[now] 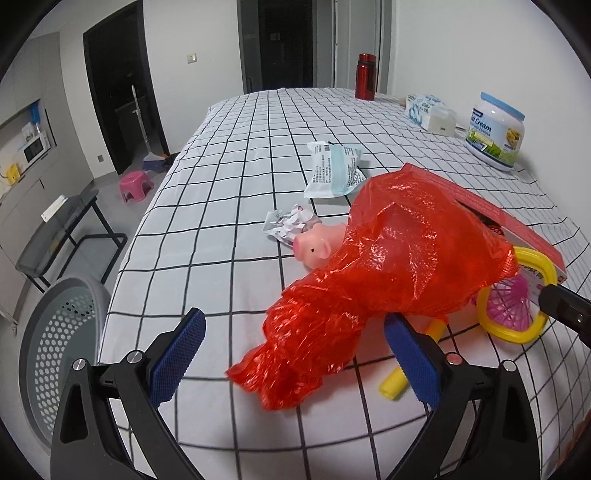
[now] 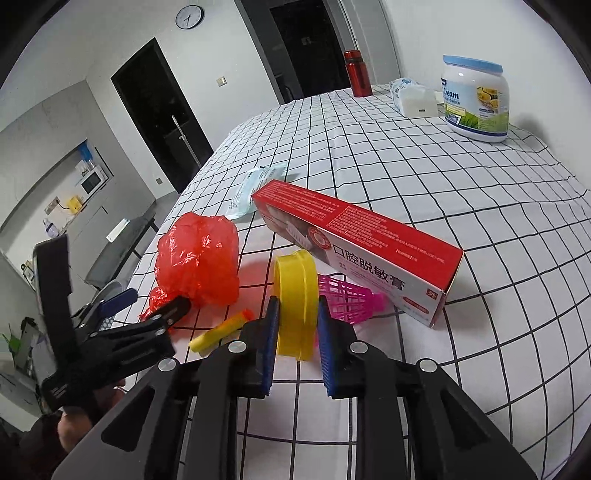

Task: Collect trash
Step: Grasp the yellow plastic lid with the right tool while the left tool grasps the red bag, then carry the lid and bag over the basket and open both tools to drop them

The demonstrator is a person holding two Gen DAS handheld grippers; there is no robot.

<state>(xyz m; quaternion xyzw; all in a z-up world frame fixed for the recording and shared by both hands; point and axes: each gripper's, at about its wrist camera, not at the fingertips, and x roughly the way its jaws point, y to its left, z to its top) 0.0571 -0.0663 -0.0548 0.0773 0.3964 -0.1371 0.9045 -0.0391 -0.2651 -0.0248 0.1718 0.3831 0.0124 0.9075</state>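
Surface: tabletop [image 1: 236, 155] under a white cloth with a black grid, wrinkled toward the right edge. Room: pale walls, dark doorways, wall clock [image 2: 189, 17], grey counter with microwave [image 1: 35, 147] at left, pink stool [image 1: 136, 184] and dark side bench [image 1: 59, 229] on the floor, grey perforated basket [image 1: 59, 332] beside the near-left table edge.

Far end: red flask [image 1: 365, 75], tissue pack [image 1: 430, 110], large white jar with blue lid [image 1: 495, 129].

Middle: flat white-and-teal sachet [image 1: 334, 170]; crumpled silver wrapper [image 1: 291, 223], with a pink toy pig [image 1: 314, 249] just beside it, its body under a crumpled red plastic bag [image 1: 388, 266].

Near right: long red-and-white carton [image 2: 362, 243] lying flat; pink shuttlecock [image 2: 347, 297] against its near side; yellow foam stick [image 2: 221, 330] on the cloth.

Left hand-held gripper [image 1: 295, 347]: jaws spread wide, straddling the trailing tail of the red plastic bag, pads not pressing on it.

Right hand-held gripper [image 2: 297, 325]: jaws drawn in tight, blue pads clamped on either face of a yellow ring [image 2: 297, 295] standing on edge.

Obstructions: the bag drapes over the pig and one end of the carton; shuttlecock and foam stick crowd the ring.
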